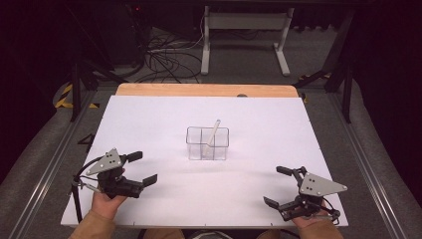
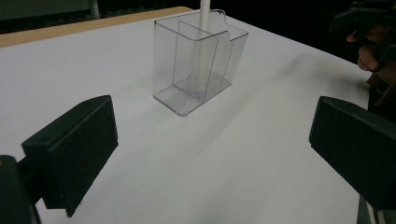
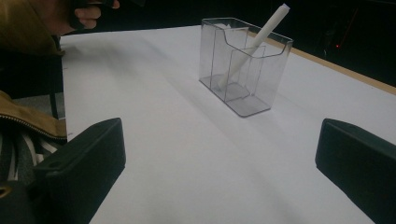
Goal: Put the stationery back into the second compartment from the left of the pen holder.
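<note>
White board covers the table, with a strip of wood showing along its far edge and dark floor and cables beyond. Your left gripper sits near the near-left corner with its jaws spread wide and nothing between them; in the left gripper view the two black pads frame bare board. Your right gripper sits near the near-right corner, jaws likewise wide apart and empty. Both are well apart from the clear plastic organizer, which stands upright about mid-table, between the two grippers and farther out.

Judging by how things lie, the work looks either not begun or just finished: the white stick already stands inside the organizer and neither gripper is touching anything. If the stick was to go in, that part is done; if it is to come out, everything is left for you.

The organizer is a transparent rectangular box with inner dividers forming compartments. The stick is slim, plain white, pen-like, leaning at a tilt, its lower end on the floor of one compartment and its upper end rising past the rim. Whether it is a pen or a rolled tube, you cannot tell.
</note>
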The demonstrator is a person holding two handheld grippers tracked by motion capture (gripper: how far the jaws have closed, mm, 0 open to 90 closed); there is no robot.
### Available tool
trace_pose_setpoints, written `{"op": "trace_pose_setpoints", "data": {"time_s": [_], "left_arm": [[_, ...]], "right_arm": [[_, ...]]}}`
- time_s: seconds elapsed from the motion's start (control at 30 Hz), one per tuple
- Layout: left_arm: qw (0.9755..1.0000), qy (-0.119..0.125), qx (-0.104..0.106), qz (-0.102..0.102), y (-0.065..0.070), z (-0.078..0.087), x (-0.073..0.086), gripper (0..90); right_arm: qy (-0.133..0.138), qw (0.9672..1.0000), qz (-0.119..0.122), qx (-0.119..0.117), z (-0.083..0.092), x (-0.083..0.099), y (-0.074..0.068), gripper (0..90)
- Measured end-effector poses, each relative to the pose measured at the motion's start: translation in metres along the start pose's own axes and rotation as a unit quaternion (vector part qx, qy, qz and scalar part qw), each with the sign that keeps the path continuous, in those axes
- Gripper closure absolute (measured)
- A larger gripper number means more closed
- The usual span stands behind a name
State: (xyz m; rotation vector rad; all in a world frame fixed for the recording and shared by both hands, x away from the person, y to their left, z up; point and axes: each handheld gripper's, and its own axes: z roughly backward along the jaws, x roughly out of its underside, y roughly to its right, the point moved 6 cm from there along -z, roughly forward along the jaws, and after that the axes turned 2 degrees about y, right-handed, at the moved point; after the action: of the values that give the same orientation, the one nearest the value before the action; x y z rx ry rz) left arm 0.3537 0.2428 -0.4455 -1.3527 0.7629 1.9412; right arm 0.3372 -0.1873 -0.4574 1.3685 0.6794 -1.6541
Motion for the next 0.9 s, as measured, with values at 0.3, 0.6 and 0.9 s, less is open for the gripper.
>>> {"op": "trace_pose_setpoints", "data": {"time_s": [0.3,0.6,0.9], "left_arm": [[0.9995,-0.016,-0.020,-0.017,0.002,0.009,0.028,2.2],[0.9994,-0.021,-0.026,-0.007,0.002,0.013,0.042,2.3],[0.9993,-0.021,-0.027,-0.015,0.003,0.014,0.037,2.3]], "right_arm": [[-0.003,1.0000,-0.004,0.001,-0.001,0.002,0.001,2.1],[-0.009,1.0000,-0.002,-0.002,-0.003,0.003,0.000,2.1],[-0.012,0.9999,-0.003,-0.003,-0.004,0.005,0.001,2.0]]}}
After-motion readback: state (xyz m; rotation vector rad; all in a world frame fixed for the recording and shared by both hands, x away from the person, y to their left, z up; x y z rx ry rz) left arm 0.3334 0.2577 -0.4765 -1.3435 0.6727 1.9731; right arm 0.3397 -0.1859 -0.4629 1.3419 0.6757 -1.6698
